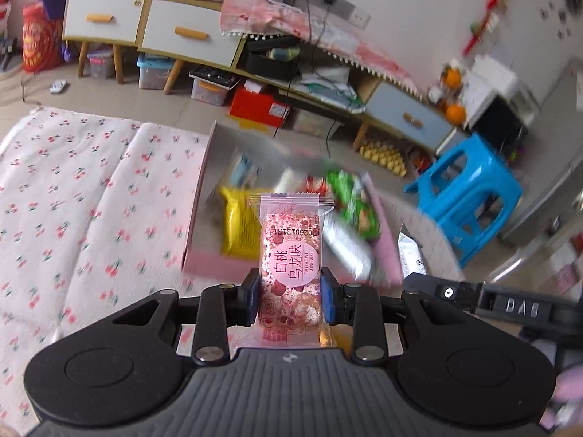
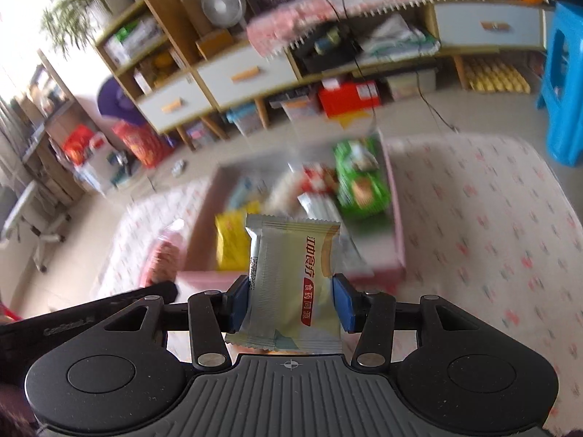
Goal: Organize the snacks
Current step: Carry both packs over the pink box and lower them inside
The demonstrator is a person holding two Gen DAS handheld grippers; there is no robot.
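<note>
Cherry-print white cloth (image 1: 73, 189) covers the surface under both grippers, and behind it a long low cabinet (image 1: 189, 36) with white drawers and wooden handles runs along the wall, with a bright blue plastic stool (image 1: 470, 196) off to the side. On the cloth sits a pink open-topped box (image 1: 204, 255) already holding several snacks, among them a yellow packet (image 1: 237, 225) and a green packet (image 1: 349, 200), blurred in both views. The left gripper (image 1: 290, 296) is clamped on a pink snack packet (image 1: 289, 251) printed with red characters, its blue pads pressing the wrapper's two sides, the packet standing upright above the near edge of the box. The right gripper (image 2: 291, 302) grips a pale green and cream snack packet (image 2: 295, 276) the same way, held upright over the box's near wall
</note>
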